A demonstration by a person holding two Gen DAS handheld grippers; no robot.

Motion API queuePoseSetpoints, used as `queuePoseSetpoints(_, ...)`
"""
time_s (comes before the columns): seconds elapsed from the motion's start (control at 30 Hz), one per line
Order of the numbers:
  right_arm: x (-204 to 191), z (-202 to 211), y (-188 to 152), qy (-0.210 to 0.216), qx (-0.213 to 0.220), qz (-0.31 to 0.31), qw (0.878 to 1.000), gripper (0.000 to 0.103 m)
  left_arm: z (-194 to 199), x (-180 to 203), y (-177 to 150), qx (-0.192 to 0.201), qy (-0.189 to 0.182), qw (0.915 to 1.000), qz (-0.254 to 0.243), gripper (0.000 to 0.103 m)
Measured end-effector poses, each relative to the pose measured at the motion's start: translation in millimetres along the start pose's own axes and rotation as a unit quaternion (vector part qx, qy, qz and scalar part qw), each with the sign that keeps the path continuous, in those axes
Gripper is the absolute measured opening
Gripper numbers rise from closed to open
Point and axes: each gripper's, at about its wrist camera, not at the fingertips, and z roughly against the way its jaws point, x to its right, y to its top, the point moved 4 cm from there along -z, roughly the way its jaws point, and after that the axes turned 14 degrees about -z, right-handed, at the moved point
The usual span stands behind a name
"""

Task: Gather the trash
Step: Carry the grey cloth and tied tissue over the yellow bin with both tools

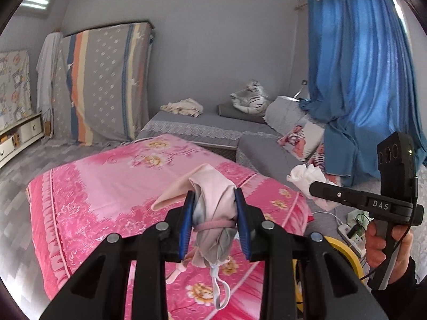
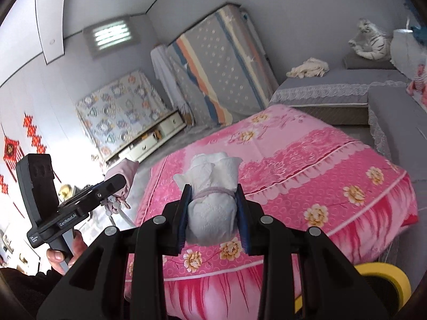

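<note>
- My left gripper [image 1: 213, 218] is clenched on a crumpled pink face mask [image 1: 213, 194], its blue pads [image 1: 186, 226] pressing the bundle from both sides; the mask's ear loops [image 1: 221, 290] dangle below the jaws
- That mask hangs in the air over the pink floral bedspread [image 1: 106, 181], not touching it
- My right gripper [image 2: 212, 213] is clamped on a wad of white tissue [image 2: 213, 186] with a thin pink band [image 2: 213, 190] around its middle; the wad fills the gap between the pads
- The tissue too is held clear above the pink bedspread [image 2: 307, 160]
- From the left wrist view I see the right gripper [image 1: 315, 186] off to the right with the white tissue [image 1: 307, 176] at its tip, and the hand [image 1: 384, 245] gripping its handle
- From the right wrist view the left gripper [image 2: 117, 184] sits at the left edge with the pink mask [image 2: 125, 170] at its tip; a hand [image 2: 66, 253] holds that handle
- A yellow-rimmed bin [image 2: 387, 277] shows low at the right, just beside the bed's near corner
- Behind the bed are a grey sofa [image 1: 213, 122], a striped mattress [image 1: 106, 80] leaning on the wall and a blue curtain [image 1: 360, 66]
</note>
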Motion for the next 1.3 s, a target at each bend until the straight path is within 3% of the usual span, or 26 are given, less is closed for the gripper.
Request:
queuePoseSetpoints(0.3, 20.5, 64.8, -9.4, -0.018, 0.062, -0.017, 0.998, 0.030, 6.8, 53.5, 17.4, 0.026, -0.034, 0.9980, -0.047, 0.028)
queuePoseSetpoints(0.7, 59.7, 131.0, -25.7, -0.056, 0.125, -0.051, 0.989, 0.030, 11.2, 129.5, 33.1, 0.055, -0.077, 0.9883, -0.120, 0.028)
queuePoseSetpoints(1.0, 101.5, 168.0, -42.6, -0.114, 0.165, -0.088, 0.976, 0.030, -7.1, 173.2, 32.5, 0.044, -0.113, 0.9808, -0.153, 0.028)
queuePoseSetpoints(1.3, 155.6, 180.8, -65.5, -0.188, 0.174, -0.145, 0.956, 0.030, -60.5, 223.4, 15.0, -0.009, -0.177, 0.9685, -0.175, 0.028)
